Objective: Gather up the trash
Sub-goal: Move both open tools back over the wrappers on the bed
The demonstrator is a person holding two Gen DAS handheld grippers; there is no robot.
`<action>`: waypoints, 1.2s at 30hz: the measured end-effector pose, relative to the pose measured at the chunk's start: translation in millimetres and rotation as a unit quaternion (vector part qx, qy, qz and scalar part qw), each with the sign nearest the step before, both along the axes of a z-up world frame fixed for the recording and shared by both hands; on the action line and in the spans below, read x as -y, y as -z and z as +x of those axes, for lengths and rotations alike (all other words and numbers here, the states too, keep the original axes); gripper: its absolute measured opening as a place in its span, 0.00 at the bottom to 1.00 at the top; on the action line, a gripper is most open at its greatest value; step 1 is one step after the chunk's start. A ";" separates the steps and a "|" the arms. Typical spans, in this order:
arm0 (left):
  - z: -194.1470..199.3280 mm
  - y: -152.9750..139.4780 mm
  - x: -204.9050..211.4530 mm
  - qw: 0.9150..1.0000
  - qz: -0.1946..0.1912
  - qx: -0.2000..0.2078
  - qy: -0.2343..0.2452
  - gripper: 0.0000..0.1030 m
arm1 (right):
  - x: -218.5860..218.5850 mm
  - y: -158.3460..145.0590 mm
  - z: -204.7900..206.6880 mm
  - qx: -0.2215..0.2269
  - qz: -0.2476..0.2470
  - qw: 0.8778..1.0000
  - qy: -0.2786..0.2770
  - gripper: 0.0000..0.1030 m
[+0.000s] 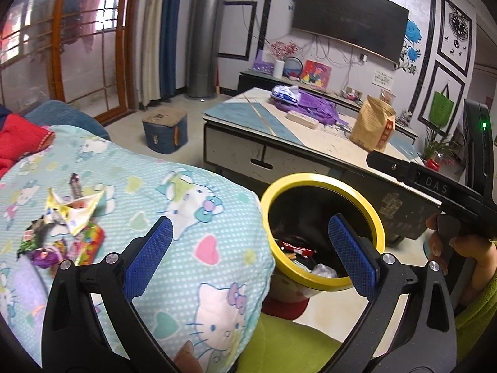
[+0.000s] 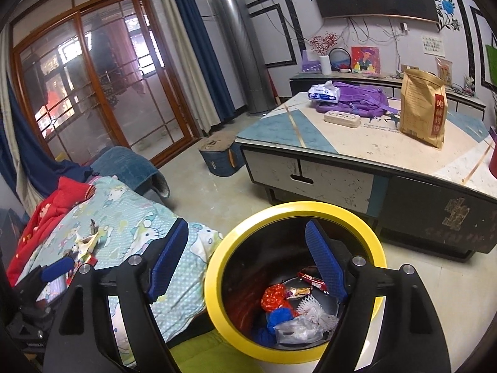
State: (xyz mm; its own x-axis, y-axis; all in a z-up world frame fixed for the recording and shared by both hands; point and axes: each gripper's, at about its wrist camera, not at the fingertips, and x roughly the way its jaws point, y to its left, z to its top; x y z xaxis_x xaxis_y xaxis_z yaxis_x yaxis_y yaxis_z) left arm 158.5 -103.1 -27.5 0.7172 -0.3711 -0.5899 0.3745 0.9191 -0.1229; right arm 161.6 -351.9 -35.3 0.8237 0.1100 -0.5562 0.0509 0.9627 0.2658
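Yellow-rimmed trash bin (image 2: 293, 208) on the pale floor, just beside the edge of the sofa cover (image 1: 174, 192) with its cartoon cat print. Inside the bin: a red wrapper (image 2: 310, 276), a red crumpled piece (image 2: 273, 297), something blue (image 2: 279, 317) and clear plastic (image 2: 298, 329), all at the bottom. Above the bin mouth, the right gripper (image 2: 248, 259), jaws spread wide, nothing between the blue pads. Spread wide too, and empty, the left gripper (image 1: 250, 255), over the cover's edge and the bin's rim. More to collect on the cover: a pile of colourful wrappers (image 1: 66, 230), with a white and yellow torn packet (image 1: 73, 209) on top. Behind, a low coffee table (image 2: 338, 183) with a brown paper bag (image 2: 422, 112), a purple backpack (image 2: 357, 98) and a tissue pack (image 2: 323, 91). At the right edge of the left view, a hand (image 1: 462, 251) on the other gripper's black handle.
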 end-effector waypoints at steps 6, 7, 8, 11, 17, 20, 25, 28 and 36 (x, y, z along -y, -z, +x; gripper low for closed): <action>-7.6 -8.0 -14.6 1.000 0.003 0.018 -0.021 0.89 | -16.8 -5.0 -4.0 0.006 -0.008 1.000 -0.017 0.73; -8.7 -9.2 -17.2 0.999 0.005 0.022 -0.025 0.89 | -20.1 -6.0 -4.5 0.007 -0.010 1.000 -0.022 0.73; -9.9 -11.0 -20.7 0.999 0.006 0.025 -0.030 0.90 | -22.2 -6.8 -4.9 0.008 -0.010 1.000 -0.025 0.73; -12.4 -15.4 -30.2 0.999 0.006 0.033 -0.042 0.89 | -30.5 -8.6 -7.6 0.011 -0.014 0.999 -0.035 0.73; -15.2 -21.2 -51.4 0.996 0.009 0.048 -0.072 0.89 | -51.2 -12.2 -13.0 0.020 -0.021 0.998 -0.057 0.73; -15.2 -23.3 -62.3 0.995 0.005 0.050 -0.085 0.90 | -60.9 -14.4 -16.7 0.026 -0.023 0.997 -0.066 0.73; -15.0 -24.8 -81.5 0.993 -0.002 0.053 -0.107 0.89 | -78.3 -17.4 -21.5 0.036 -0.027 0.995 -0.083 0.73; -14.7 -25.7 -92.8 0.991 -0.009 0.053 -0.119 0.89 | -89.4 -18.2 -23.1 0.038 -0.031 0.994 -0.094 0.73; -14.4 -27.2 -121.1 0.986 -0.017 0.059 -0.153 0.89 | -122.1 -16.4 -22.2 0.030 -0.042 0.991 -0.127 0.73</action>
State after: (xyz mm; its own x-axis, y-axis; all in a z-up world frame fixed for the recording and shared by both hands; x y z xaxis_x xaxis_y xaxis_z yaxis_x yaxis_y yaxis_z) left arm 144.1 18.0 -0.3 0.8615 -0.1449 -0.4867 0.0943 0.9874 -0.1272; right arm 139.4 -229.8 -18.9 0.8074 0.2744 -0.5222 -0.2099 0.9609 0.1803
